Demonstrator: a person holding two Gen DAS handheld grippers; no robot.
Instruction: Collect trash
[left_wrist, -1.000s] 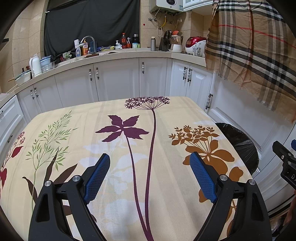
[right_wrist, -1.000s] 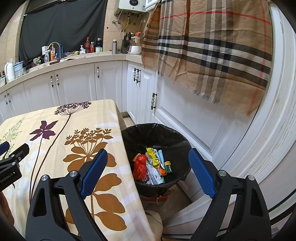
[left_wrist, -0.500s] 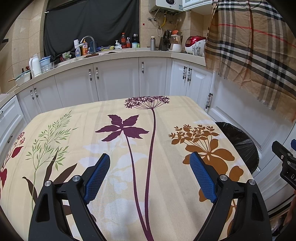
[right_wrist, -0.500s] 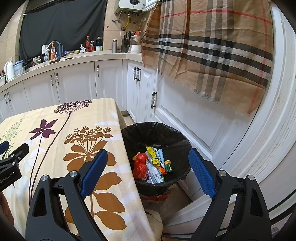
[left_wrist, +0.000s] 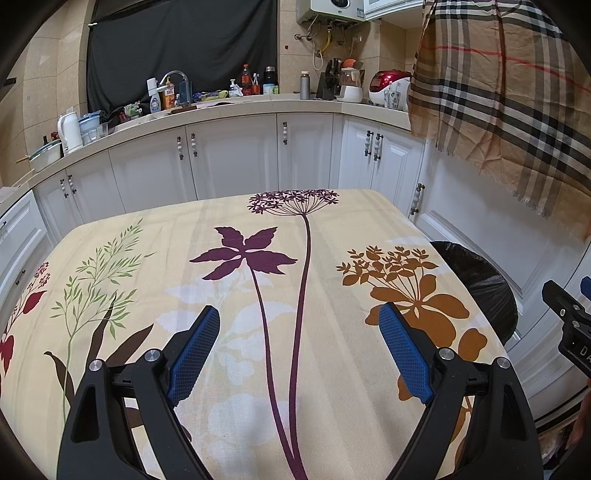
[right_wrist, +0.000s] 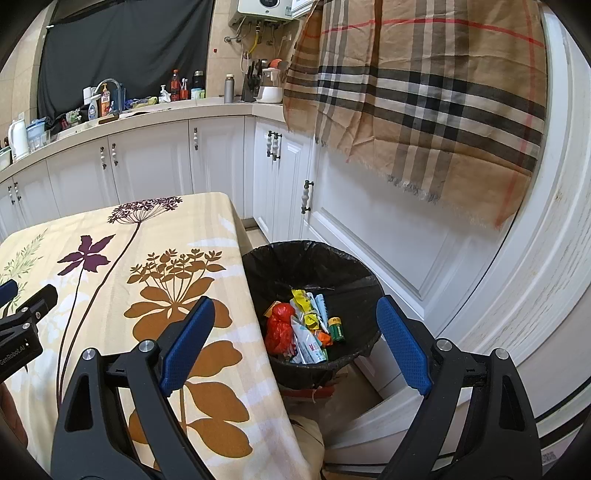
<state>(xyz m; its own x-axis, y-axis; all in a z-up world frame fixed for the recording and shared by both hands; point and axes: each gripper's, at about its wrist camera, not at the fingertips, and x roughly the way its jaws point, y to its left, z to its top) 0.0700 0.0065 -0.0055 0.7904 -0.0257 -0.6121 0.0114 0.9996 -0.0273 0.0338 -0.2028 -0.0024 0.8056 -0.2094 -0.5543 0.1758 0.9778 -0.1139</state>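
Trash (right_wrist: 304, 328), a red bag among wrappers and a small green can, lies at the bottom of the black-lined bin (right_wrist: 314, 258) standing just beside the table's edge. Right gripper (right_wrist: 295, 343) hangs above the bin, jaws wide and empty. Left gripper (left_wrist: 297, 354), equally wide and empty, hovers over the floral tablecloth (left_wrist: 258, 229).

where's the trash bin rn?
Right wrist view, centre: the black-lined trash bin sits on the floor against the table's right edge, below the white cabinets, with wrappers inside.
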